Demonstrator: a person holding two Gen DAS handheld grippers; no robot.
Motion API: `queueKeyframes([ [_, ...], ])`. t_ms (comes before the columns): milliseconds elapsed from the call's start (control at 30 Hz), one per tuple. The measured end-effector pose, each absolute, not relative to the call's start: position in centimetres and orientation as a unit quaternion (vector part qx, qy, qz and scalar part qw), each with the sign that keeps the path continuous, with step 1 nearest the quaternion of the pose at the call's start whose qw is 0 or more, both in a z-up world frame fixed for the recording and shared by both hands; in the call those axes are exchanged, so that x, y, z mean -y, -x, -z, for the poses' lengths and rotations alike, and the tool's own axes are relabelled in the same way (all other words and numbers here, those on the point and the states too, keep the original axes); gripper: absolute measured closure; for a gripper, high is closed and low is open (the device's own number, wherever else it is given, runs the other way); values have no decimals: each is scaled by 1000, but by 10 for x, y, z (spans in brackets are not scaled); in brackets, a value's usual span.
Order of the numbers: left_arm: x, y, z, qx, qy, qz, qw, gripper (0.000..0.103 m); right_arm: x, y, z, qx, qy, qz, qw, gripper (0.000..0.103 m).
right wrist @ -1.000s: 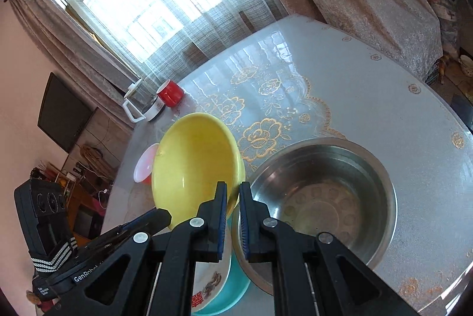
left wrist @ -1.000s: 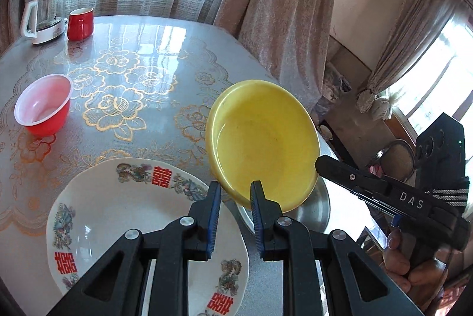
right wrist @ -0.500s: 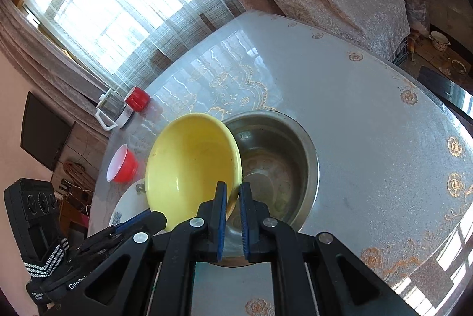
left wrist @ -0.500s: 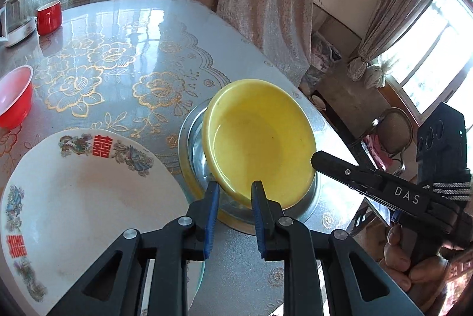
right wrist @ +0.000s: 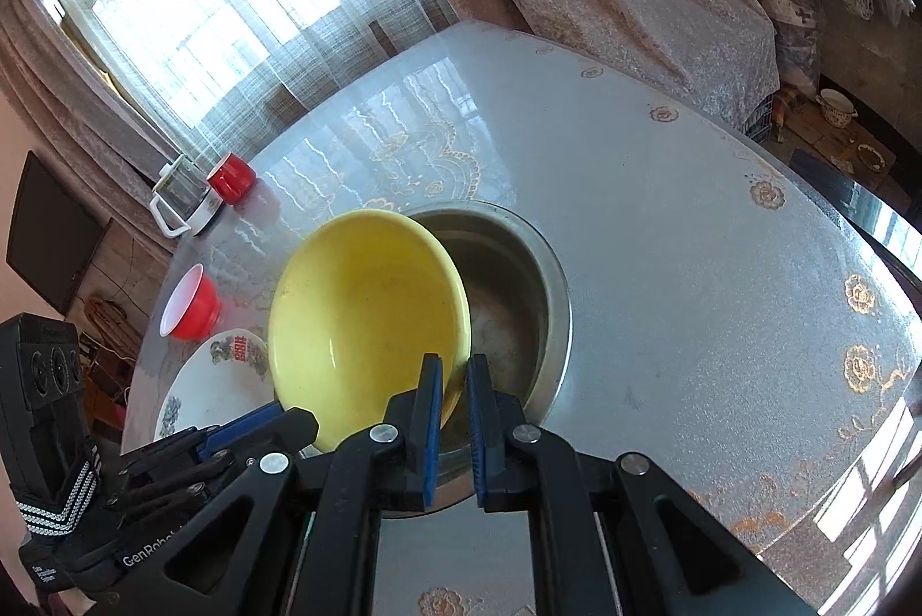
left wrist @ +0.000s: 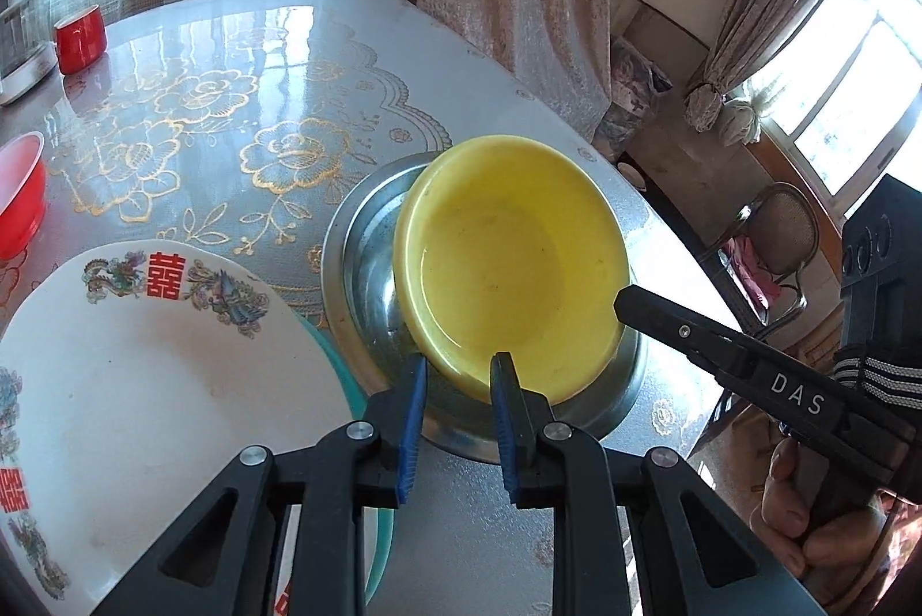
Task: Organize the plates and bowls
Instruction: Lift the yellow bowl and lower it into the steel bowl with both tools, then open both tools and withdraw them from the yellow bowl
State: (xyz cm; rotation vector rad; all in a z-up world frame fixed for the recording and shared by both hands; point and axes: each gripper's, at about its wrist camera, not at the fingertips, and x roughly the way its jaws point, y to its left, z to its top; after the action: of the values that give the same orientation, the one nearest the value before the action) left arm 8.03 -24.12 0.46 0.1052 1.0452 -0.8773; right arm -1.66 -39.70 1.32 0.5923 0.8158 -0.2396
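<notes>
Right tongs [right wrist: 455,377] clamp the rim of a yellow bowl [right wrist: 366,322] tilted inside a steel basin [right wrist: 533,270], while the left tongs [left wrist: 458,382] stand narrowly open around its near edge.

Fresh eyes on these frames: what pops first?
The yellow bowl, tilted inside the steel basin mid-table, its near rim pinched by the right gripper, with the left gripper straddling the rim too. Next, the white plate with red characters, stacked on a teal dish left of the basin, and the red bowl beyond it.
</notes>
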Motion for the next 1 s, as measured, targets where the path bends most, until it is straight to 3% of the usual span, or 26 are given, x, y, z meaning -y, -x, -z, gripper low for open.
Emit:
queueKeyframes([
  [767,245,-72,0,-466,-77,405,783,82,384,6,0,-424,-218,138,868,94],
  [1000,244,-70,-2,-452,-86,396,795,81,374,2,-1,-424,-180,143,876,88],
])
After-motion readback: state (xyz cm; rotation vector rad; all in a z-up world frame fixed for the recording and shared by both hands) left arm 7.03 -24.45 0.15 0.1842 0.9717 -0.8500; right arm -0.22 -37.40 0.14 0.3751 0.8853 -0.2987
